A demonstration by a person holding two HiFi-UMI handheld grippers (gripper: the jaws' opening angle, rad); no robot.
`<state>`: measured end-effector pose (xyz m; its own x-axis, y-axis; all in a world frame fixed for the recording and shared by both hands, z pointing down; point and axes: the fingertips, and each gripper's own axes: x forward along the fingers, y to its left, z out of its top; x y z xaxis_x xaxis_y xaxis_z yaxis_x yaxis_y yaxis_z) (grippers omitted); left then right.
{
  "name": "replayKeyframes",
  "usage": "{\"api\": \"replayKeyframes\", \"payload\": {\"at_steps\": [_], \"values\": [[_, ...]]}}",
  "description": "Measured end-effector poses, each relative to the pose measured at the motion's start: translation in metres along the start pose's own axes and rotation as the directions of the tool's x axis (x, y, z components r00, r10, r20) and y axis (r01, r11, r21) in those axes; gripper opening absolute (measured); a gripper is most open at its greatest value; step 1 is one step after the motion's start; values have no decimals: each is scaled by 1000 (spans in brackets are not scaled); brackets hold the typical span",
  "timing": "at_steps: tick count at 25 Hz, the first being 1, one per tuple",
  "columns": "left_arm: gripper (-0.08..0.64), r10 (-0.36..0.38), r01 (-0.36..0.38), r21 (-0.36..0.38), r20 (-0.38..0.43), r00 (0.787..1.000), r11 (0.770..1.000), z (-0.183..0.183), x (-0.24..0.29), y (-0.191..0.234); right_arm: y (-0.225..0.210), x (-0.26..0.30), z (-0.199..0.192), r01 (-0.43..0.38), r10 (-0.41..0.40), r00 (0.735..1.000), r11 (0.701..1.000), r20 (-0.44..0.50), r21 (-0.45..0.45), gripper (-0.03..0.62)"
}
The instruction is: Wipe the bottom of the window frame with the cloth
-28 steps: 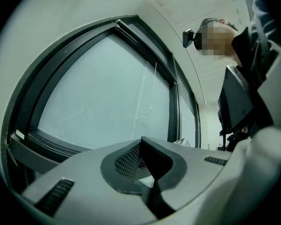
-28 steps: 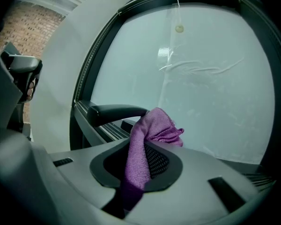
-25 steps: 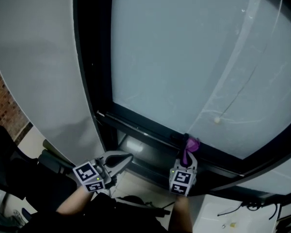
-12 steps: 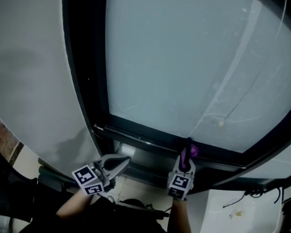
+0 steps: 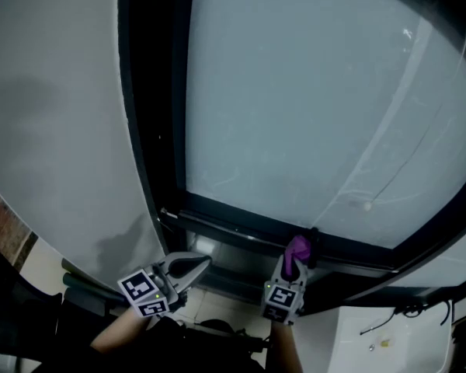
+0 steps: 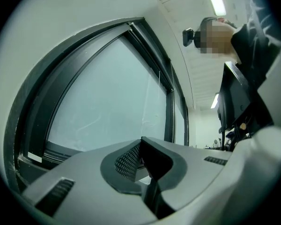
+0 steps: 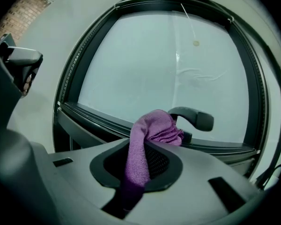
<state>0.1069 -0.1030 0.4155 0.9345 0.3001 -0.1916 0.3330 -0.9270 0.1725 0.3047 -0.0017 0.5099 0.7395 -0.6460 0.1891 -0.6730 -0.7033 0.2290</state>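
One purple cloth (image 7: 152,129) pinched in right tongs (image 7: 147,149), left tongs (image 6: 141,144) closed

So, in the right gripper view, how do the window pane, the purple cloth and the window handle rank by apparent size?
1. window pane, by far the largest.
2. purple cloth, though it is nearest the camera, which enlarges it.
3. window handle, just behind the cloth.

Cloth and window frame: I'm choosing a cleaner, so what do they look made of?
The cloth is purple with a nubby, looped pile, likely microfibre or terry. The window frame is dark, smooth and matte with straight crisp edges: probably painted metal, possibly plastic.
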Motion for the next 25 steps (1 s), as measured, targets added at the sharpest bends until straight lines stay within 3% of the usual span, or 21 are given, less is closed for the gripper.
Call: {"api": "replayKeyframes", "payload": {"at_steps": [8, 13, 15, 19, 22, 25], "values": [[-8, 48, -47, -17, 62, 997, 999, 8, -21, 9, 16, 13, 30, 17, -16, 1000, 1000, -27, 10, 66], [-8, 57, -55, -32, 63, 996, 998, 6, -31, 14, -1, 31, 39, 24, -10, 998, 972, -62, 234, 66], [-8, 68, -65, -36, 67, 995, 997, 7, -35, 18, -3, 38, 42, 12, 8, 997, 961, -71, 277, 66], [-8, 82, -79, -41, 75, 994, 996, 7, -38, 23, 3, 51, 46, -21, 44, 992, 982, -117, 190, 66], [-8, 85, -82, -44, 74, 994, 996, 6, -38, 26, 14, 57, 45, -79, 89, 978, 995, -189, 62, 66], [-8, 107, -107, -2, 48, 993, 994, 6, -35, 31, 25, 62, 45, -157, 131, 955, 984, -267, -80, 66]]}}
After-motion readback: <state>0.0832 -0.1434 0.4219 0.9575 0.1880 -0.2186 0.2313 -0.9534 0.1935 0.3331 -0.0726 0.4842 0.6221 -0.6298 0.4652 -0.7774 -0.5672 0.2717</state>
